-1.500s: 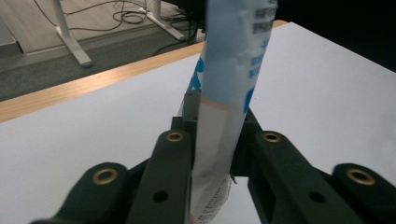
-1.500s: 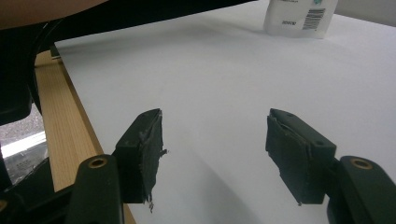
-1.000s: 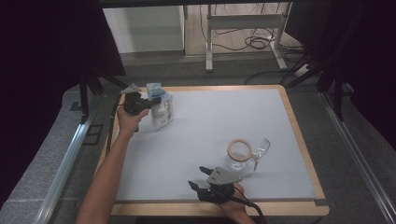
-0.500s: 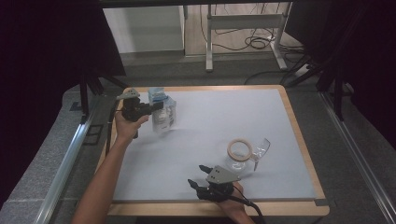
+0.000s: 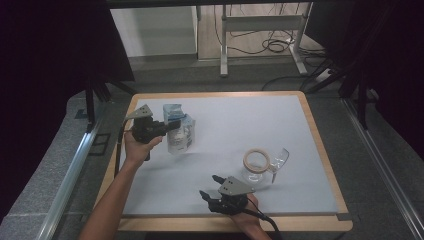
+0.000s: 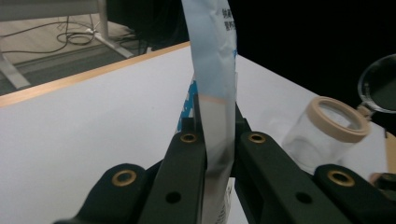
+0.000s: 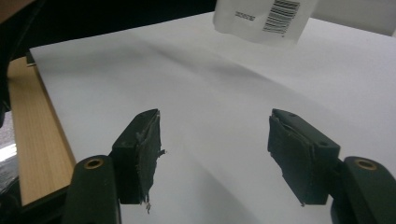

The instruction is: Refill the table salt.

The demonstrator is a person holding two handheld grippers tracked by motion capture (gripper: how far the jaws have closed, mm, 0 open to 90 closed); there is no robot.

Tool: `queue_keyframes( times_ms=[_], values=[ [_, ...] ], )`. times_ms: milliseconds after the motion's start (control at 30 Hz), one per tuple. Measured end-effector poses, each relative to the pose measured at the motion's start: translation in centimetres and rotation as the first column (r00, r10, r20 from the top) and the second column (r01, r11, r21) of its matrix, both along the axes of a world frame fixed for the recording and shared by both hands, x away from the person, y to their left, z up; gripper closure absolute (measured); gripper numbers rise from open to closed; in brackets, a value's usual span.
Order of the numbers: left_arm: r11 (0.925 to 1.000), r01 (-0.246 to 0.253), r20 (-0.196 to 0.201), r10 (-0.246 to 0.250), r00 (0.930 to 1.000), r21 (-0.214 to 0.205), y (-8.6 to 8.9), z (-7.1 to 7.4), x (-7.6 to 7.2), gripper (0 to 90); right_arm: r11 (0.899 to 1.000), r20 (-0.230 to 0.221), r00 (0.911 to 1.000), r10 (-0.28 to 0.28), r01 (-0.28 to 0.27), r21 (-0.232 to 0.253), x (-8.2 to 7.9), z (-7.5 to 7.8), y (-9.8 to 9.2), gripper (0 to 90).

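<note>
A blue-and-white plastic pouch (image 5: 179,131) hangs just above the white mat (image 5: 240,120) at the left. My left gripper (image 5: 172,125) is shut on the pouch's upper edge. In the left gripper view the pouch (image 6: 212,56) stands pinched between the two black jaws of that gripper (image 6: 217,128). A clear glass jar (image 5: 257,167) with a tan rim stands right of centre, its hinged lid (image 5: 281,157) swung open. My right gripper (image 5: 208,184) rests near the front edge, open. Its jaws have just been opening, with nothing between them (image 7: 215,126).
The mat lies in a wooden frame (image 5: 320,145). Dark curtains flank the table, and cables and a metal stand (image 5: 260,25) are on the floor behind it. The pouch's barcode end (image 7: 261,16) shows far off in the right gripper view.
The left hand has carried the pouch from the back left corner toward the front and a little right, lifting it slightly. The right hand has stayed where it was.
</note>
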State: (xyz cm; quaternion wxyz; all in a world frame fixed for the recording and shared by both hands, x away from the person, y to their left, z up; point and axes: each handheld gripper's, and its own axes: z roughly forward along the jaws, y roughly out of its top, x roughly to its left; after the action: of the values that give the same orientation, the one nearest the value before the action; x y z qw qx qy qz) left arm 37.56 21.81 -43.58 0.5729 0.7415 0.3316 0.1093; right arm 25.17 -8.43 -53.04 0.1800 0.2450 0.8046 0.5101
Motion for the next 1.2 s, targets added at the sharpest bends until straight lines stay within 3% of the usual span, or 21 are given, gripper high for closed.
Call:
queue_keyframes(
  times_ms=[300,567,1033,1200],
  values=[
    [0.999,0.042,0.006,-0.042,0.9991,-0.011,-1.3,0.2,-2.0,90.0,0.999,0.013,0.9989,-0.045,0.045,0.001,1.1,0.7,1.1,30.5],
    [0.9963,0.084,0.004,-0.084,0.9965,-0.019,-2.7,0.1,-3.2,90.0,0.997,0.009,0.9971,-0.075,0.075,-0.023,1.5,0.3,1.3,27.2],
    [0.9865,0.159,0.001,-0.159,0.9872,-0.036,-5.3,1.0,-5.1,90.0,0.987,0.009,0.9889,-0.148,0.148,-0.065,2.2,-0.1,1.4,23.0],
    [0.9826,0.181,-0.001,-0.181,0.9835,-0.042,-5.9,1.3,-5.6,90.0,0.979,0.001,0.9819,-0.189,0.189,-0.082,2.5,-0.2,1.4,22.9]
  ],
)
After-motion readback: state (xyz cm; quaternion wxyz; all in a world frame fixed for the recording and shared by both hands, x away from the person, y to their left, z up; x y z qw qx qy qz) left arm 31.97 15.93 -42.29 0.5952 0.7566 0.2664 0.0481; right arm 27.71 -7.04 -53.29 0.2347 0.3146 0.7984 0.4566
